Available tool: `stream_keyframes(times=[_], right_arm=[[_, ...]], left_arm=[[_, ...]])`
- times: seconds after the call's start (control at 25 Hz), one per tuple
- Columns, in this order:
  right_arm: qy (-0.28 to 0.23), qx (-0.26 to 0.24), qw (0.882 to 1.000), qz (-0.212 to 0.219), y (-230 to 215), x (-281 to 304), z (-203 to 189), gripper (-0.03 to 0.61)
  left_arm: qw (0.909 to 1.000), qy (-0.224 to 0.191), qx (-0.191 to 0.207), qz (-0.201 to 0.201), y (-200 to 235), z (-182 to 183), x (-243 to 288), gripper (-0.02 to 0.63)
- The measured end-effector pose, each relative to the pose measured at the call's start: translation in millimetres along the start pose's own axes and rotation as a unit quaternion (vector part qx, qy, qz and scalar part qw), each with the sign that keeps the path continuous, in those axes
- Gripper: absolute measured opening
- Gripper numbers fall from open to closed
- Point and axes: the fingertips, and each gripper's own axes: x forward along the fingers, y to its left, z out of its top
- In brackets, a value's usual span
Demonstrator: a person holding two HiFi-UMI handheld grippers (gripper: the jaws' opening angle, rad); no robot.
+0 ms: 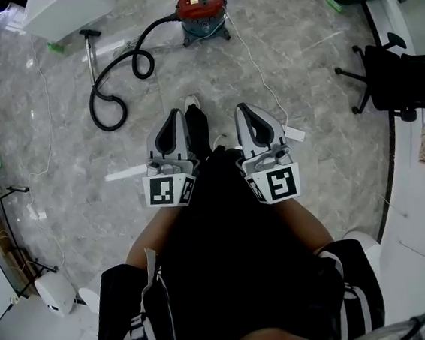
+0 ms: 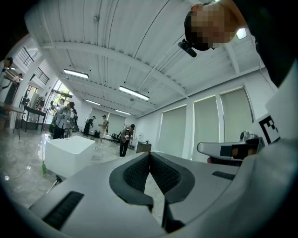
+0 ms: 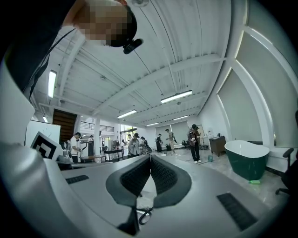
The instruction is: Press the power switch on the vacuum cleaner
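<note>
The vacuum cleaner [image 1: 201,14], red on top with a steel and teal drum, stands on the marble floor far ahead of me. Its black hose [image 1: 116,81] curls leftward to a metal wand [image 1: 92,53]. The power switch is too small to make out. My left gripper [image 1: 176,114] and right gripper [image 1: 241,108] are held side by side close to my body, well short of the vacuum. Both are shut with nothing between the pads. In the left gripper view the gripper [image 2: 149,154] points up at the ceiling, as does the gripper [image 3: 150,157] in the right gripper view; neither view shows the vacuum.
A white cord [image 1: 259,70] runs from the vacuum toward my feet. A black office chair [image 1: 392,79] stands at the right, a white tub [image 1: 67,11] at the back left, a green tub [image 3: 247,158] at the back right. Several people [image 3: 193,142] stand far off.
</note>
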Motion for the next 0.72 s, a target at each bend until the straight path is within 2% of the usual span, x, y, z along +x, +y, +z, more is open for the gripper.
stream_keyframes(times=[0.4, 0.72], right_arm=[[-0.009, 0.001, 1.0, -0.02, -37.3, 21.1, 10.2, 0.018], [-0.007, -0.032, 0.999, -0.022, -69.3, 83.0, 13.0, 0.019]], left_arm=[[0.9995, -0.016, -0.014, -0.024, -2.8, 1.9, 45.2, 0.02], [0.9993, -0.018, -0.023, -0.021, 27.6, 1.1, 108.2, 0.02]])
